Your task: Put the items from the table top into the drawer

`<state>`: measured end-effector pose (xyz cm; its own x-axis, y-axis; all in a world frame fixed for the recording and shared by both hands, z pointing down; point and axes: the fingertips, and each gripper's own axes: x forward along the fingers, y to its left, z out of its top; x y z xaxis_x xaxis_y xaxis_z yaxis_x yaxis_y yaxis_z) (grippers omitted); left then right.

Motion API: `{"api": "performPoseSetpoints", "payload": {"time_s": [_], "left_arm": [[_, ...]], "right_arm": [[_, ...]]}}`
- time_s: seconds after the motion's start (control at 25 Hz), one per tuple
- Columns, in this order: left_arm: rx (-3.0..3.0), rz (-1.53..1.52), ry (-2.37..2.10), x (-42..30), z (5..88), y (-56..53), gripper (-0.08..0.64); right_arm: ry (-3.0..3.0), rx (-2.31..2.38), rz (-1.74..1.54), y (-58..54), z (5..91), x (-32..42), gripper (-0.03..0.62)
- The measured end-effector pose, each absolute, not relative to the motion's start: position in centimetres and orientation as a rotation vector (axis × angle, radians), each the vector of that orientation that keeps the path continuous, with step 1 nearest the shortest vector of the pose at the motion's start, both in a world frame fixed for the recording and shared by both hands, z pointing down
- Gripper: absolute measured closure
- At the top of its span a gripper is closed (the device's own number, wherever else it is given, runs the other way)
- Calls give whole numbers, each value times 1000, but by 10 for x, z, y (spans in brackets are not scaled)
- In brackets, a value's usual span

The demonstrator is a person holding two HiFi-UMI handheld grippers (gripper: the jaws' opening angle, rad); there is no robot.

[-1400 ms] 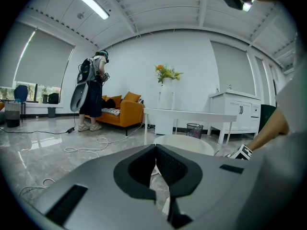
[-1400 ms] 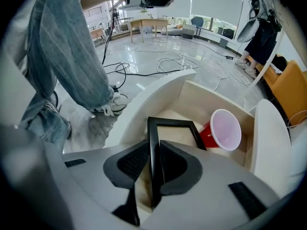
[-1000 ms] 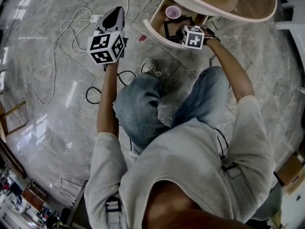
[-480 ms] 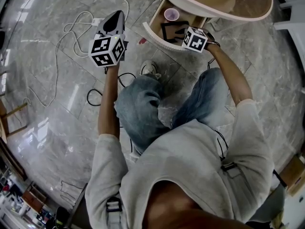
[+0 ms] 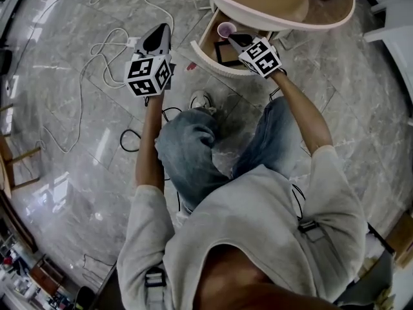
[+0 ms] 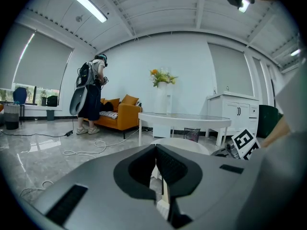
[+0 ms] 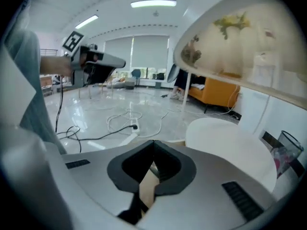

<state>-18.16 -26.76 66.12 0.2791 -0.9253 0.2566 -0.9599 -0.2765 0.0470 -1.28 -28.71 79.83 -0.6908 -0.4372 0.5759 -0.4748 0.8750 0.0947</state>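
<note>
Right claw (image 5: 232,39), risen from drawer (image 5: 211,59), just closed empty beneath tabletop (image 5: 277,2).

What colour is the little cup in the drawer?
The cup is pink, clearest in the head view.

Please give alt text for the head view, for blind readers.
Seen from above, a crouching person holds the right gripper, jaws just closed on nothing, at an open drawer; the left gripper is over the floor.

A white cable (image 5: 79,89) trails across the grey marble floor (image 5: 58,128), a black cable (image 5: 122,136) nearby. Across the room a person (image 6: 90,92) stands by an orange sofa (image 6: 120,115); a vase of yellow flowers (image 6: 162,95) stands between it and a white cabinet (image 6: 235,113).
</note>
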Motion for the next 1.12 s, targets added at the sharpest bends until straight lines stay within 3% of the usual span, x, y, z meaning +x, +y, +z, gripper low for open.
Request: {"api": "performPoseSetpoints", "payload": {"time_s": [0.64,1.12], "left_arm": [[2347,208,-1795,-179,649,-221,545],[2337,170,-1807,-179,646,-215,545]], "right_arm": [[-2648,1148,73,-248,673,26,569],[-2647,1258,39,-250,648,47,569]]}}
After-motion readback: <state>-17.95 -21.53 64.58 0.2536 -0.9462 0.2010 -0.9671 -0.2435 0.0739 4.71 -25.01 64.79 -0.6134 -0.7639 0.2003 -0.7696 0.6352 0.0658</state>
